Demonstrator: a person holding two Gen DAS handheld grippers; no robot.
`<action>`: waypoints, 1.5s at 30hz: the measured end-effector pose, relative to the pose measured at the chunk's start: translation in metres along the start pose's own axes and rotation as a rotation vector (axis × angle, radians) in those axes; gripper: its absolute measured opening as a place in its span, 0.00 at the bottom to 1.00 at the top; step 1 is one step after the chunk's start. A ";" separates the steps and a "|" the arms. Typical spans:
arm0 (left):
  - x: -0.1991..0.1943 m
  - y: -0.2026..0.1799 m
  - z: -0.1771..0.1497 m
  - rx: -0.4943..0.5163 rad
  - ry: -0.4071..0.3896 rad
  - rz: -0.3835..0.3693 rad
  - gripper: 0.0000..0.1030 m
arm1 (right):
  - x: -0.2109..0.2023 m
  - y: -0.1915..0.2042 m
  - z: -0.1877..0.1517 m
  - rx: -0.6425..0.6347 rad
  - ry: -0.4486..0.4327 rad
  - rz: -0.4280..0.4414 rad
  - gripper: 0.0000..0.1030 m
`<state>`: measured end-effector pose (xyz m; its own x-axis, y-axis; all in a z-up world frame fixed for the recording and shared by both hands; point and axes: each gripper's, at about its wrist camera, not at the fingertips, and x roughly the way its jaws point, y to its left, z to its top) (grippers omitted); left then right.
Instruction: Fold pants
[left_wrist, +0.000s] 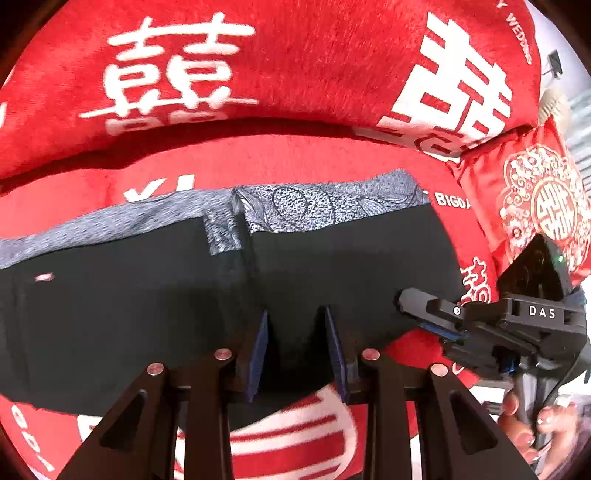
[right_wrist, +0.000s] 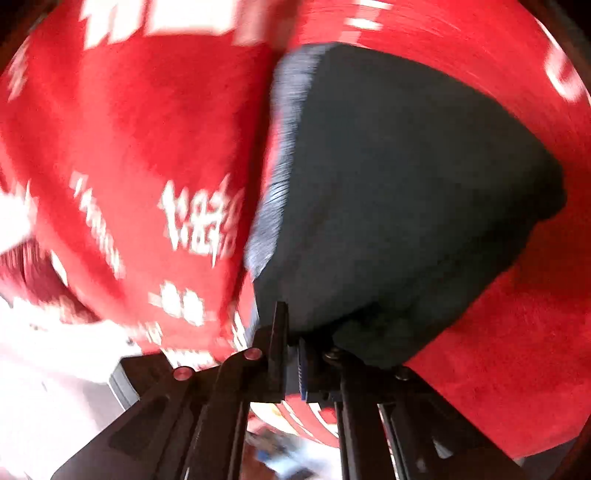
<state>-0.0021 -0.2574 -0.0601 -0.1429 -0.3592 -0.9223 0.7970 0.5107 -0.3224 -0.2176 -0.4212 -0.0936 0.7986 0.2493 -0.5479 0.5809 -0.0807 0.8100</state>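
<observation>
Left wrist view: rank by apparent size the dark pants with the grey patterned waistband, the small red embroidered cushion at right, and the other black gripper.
1. Dark pants with grey patterned waistband, largest by far.
2 and 3. Small red embroidered cushion and black right gripper: look alike; the gripper's nearness makes ranking unsure.

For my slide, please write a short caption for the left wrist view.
Left gripper over dark pants on a red blanket; right gripper at the pants' right edge.

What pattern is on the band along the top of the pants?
A grey-blue paisley-like print on the band, clearest in the left wrist view.
</observation>
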 end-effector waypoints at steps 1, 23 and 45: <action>0.002 0.001 -0.005 0.003 0.005 0.026 0.32 | -0.001 -0.001 -0.002 -0.014 0.021 -0.025 0.04; 0.031 -0.036 0.050 0.066 -0.105 0.207 0.62 | -0.010 0.074 0.094 -0.489 -0.016 -0.454 0.23; 0.005 0.022 -0.038 -0.177 0.021 0.314 0.88 | 0.075 0.075 0.009 -0.714 0.249 -0.583 0.68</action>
<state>-0.0074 -0.2183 -0.0800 0.0794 -0.1480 -0.9858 0.6902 0.7217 -0.0528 -0.1130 -0.4169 -0.0760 0.3095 0.2694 -0.9119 0.5773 0.7088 0.4053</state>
